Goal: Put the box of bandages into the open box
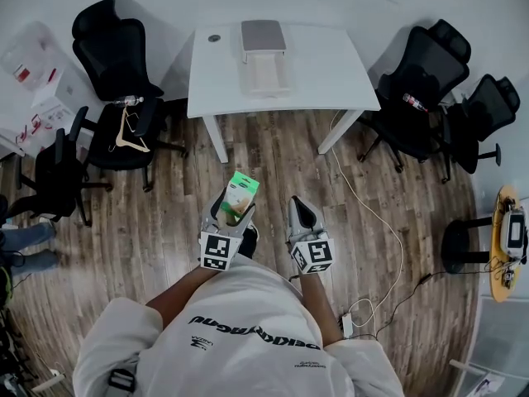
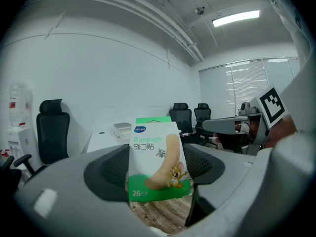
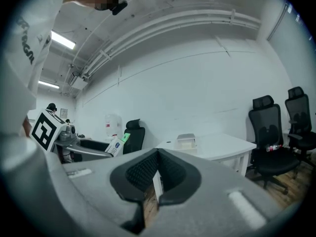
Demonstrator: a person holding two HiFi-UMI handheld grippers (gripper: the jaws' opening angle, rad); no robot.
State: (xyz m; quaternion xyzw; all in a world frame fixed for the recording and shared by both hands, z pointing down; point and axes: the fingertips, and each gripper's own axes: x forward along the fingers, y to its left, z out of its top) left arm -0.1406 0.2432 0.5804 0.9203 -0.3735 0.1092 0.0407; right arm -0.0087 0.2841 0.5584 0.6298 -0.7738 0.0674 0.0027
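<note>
Bandages held
Left gripper (image 1: pixel 235 212) clamped the box of bandages (image 1: pixel 241 192); right gripper (image 1: pixel 302 213) stood closed, empty; open box (image 1: pixel 264 66) lay at twelve o'clock.

Head view, centre frame: the bandage box (image 1: pixel 240 192) had its lower end sunk out of sight between the jaws of the left gripper (image 1: pixel 234 213). The person's hands were hidden under that gripper and the right gripper (image 1: pixel 300 207). Up top, the open box (image 1: pixel 264 56) on the white table (image 1: pixel 331 73) was too small to show its inside. A dark round thing (image 1: pixel 214 37) beside it couldn't be made out. At the right edge, the round side table (image 1: pixel 506 242) was cut off.
</note>
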